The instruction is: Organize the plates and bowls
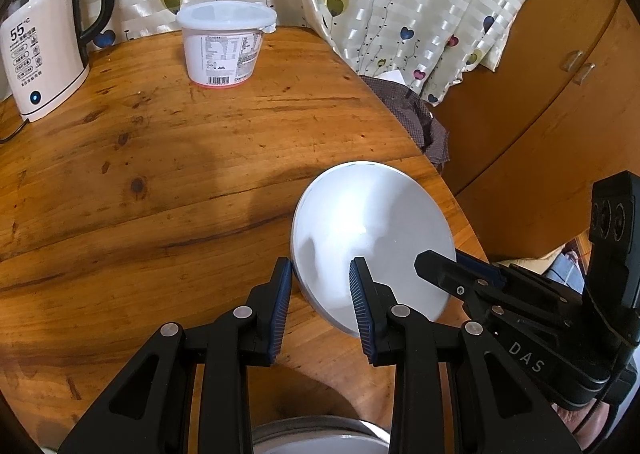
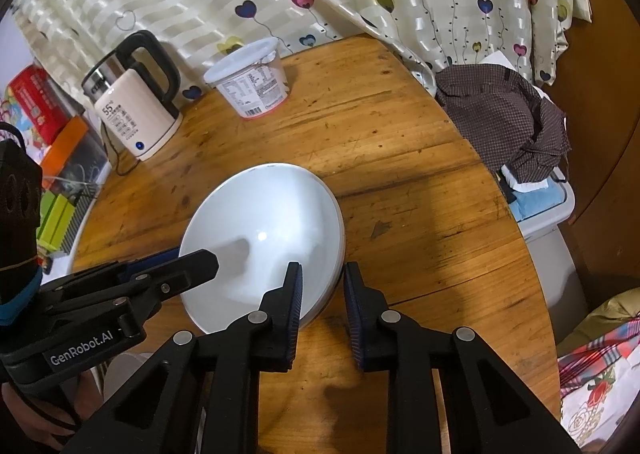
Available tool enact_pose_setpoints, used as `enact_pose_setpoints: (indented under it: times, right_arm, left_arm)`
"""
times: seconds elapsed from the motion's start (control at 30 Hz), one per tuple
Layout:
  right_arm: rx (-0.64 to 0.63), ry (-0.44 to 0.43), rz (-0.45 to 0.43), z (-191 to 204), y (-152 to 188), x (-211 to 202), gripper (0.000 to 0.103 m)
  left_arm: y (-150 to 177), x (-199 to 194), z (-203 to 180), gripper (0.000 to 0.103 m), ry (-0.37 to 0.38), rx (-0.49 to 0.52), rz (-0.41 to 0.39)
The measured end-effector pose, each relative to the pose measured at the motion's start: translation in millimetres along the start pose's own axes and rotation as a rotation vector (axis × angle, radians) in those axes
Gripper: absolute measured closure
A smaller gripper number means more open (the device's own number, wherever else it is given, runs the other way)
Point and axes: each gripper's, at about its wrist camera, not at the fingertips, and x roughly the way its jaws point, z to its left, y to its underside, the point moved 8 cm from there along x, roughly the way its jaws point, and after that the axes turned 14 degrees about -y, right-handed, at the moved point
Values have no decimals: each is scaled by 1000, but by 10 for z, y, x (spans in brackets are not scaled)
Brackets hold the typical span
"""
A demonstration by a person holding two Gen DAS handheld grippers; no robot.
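Grasp step: white bowl [image 2: 264, 238] tilted on the bench [image 2: 400, 158], rim between both pairs of jaws, left hand-held gripper [image 1: 320, 274] and right hand-held gripper [image 2: 322, 278] apparently clamped on opposite edges; next, I judge, a level joint lift.

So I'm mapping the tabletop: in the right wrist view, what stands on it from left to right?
Cream electric kettle with black handle → white lidded plastic tub → white ceramic bowl → brown checked cloth.
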Motion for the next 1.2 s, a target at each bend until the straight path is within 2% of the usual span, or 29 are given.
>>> enact_pose_setpoints:
  times: [0.7, 1.2]
  right_arm:
    - [-52, -12, -37, 277, 16, -187, 83]
    - [-102, -19, -79, 580, 48, -469, 83]
  left_arm:
    - [82, -303, 104, 72, -9, -19, -57]
    - [174, -664, 149, 72, -16, -26, -111]
